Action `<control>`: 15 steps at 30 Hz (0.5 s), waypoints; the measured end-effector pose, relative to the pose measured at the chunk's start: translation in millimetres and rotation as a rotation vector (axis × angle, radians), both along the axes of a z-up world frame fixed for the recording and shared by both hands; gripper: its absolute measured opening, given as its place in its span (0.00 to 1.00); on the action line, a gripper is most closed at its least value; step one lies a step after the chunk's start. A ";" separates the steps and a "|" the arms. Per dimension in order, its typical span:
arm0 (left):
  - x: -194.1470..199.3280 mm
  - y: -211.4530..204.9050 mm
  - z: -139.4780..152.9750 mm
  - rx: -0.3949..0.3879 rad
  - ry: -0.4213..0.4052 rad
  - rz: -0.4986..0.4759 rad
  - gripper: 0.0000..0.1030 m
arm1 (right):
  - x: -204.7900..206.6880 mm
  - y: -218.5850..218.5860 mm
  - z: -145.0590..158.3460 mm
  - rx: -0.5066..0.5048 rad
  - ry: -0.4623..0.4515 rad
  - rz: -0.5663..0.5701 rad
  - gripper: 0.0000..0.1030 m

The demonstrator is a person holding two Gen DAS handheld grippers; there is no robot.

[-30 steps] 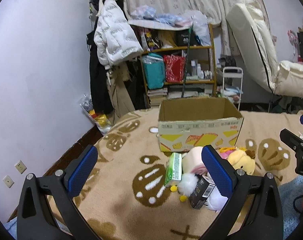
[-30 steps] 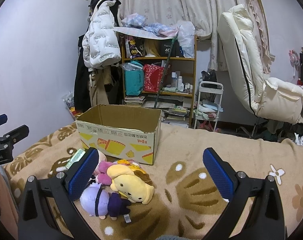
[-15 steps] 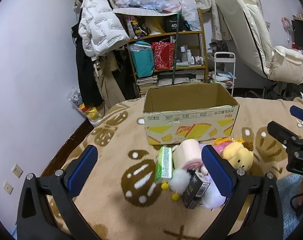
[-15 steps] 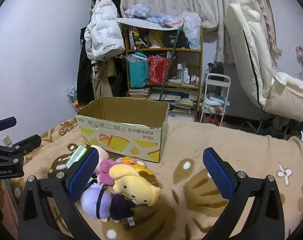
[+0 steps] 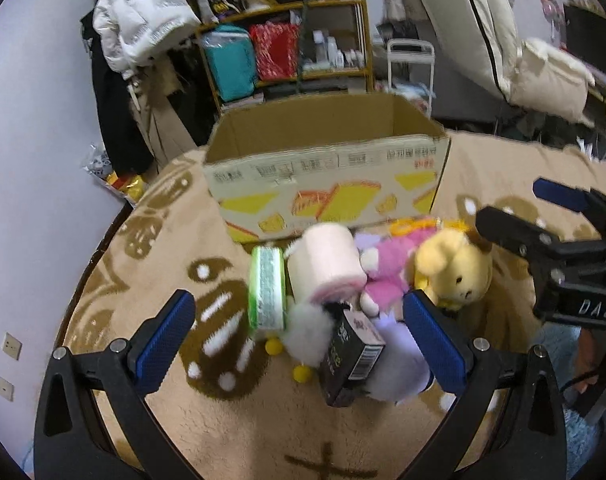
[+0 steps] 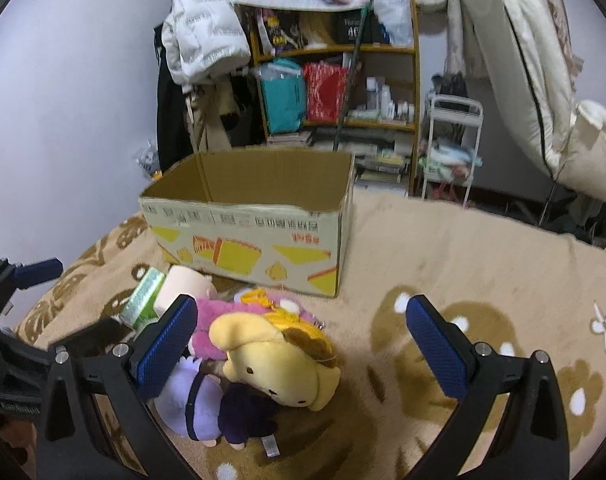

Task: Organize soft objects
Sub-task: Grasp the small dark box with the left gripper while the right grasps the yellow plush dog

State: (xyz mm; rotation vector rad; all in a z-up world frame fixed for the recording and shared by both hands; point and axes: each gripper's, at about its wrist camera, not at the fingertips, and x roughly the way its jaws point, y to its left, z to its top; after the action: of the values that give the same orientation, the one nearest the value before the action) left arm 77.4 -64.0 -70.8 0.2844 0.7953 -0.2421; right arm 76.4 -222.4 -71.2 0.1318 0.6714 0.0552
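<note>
An open cardboard box (image 5: pixel 327 184) (image 6: pixel 247 236) stands on the brown patterned blanket. In front of it lies a pile: a yellow plush dog (image 5: pixel 455 272) (image 6: pixel 275 364), a pink plush (image 5: pixel 387 264) (image 6: pixel 211 328), a lilac plush (image 5: pixel 399 364) (image 6: pixel 191 400), a pale pink roll-shaped plush (image 5: pixel 327 264) (image 6: pixel 183 284), a white pompom toy (image 5: pixel 307 332), a green tissue pack (image 5: pixel 267 292) (image 6: pixel 143 296) and a black carton (image 5: pixel 351 356). My left gripper (image 5: pixel 299 340) is open above the pile. My right gripper (image 6: pixel 299 344) is open over the yellow plush dog.
A shelf unit (image 6: pixel 335 80) full of bags and bottles stands behind the box, with a white puffer jacket (image 6: pixel 203 20) hanging to its left. A cream recliner (image 6: pixel 543 92) and a small white cart (image 6: pixel 451 148) stand at the right. The blanket (image 6: pixel 463 264) extends to the right.
Both grippers have moved forward and down toward the pile, which now looks larger and closer. Both stay open. The objects have not moved.
</note>
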 end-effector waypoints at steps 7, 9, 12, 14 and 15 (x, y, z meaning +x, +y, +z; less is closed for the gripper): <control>7.9 -6.2 -18.0 0.003 0.097 -0.027 0.99 | 12.0 0.6 -17.5 0.036 0.074 0.026 1.00; 11.6 -5.0 -23.6 -0.001 0.131 -0.024 0.99 | 15.1 1.0 -21.5 0.045 0.093 0.033 1.00; 17.1 -5.1 -33.5 0.021 0.176 -0.010 0.99 | 19.3 3.4 -28.0 0.048 0.122 0.042 1.00; 19.2 -4.9 -37.8 0.032 0.186 0.001 0.99 | 21.2 4.5 -30.9 0.051 0.134 0.048 1.00; 20.5 -4.1 -39.9 0.034 0.196 0.007 0.99 | 22.4 5.4 -32.7 0.050 0.143 0.051 1.00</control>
State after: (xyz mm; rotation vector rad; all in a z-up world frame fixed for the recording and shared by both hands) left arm 97.9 -68.1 -110.7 0.2929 0.9947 -0.2527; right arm 98.8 -217.0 -104.0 0.1683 0.8163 0.1127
